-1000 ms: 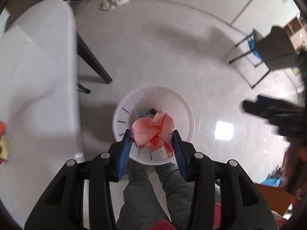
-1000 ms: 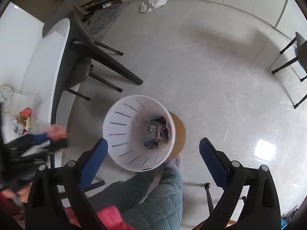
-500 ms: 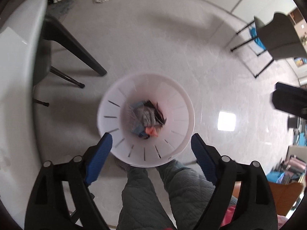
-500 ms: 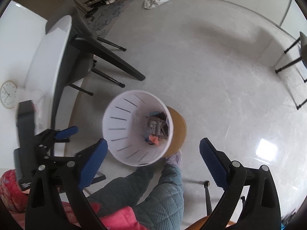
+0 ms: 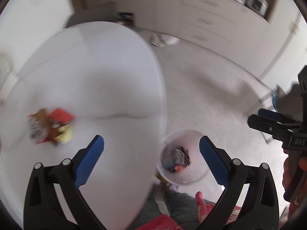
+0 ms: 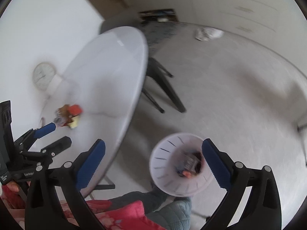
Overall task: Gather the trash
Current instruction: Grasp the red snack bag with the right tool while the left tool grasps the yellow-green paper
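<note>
I see a white round table [image 5: 92,88] carrying one small heap of trash [image 5: 50,126]; through the blur it looks like red, yellow and brown wrappers. The heap sits well in from the table's edge. Beside the table, on the pale floor [image 6: 230,99], stands a white waste bin [image 6: 180,164] with scraps inside. Far beyond the table, crumpled white material [image 6: 208,33] lies on the floor.

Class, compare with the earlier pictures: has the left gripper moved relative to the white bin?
Yes. The left gripper has swung from above the bin toward the table.
</note>
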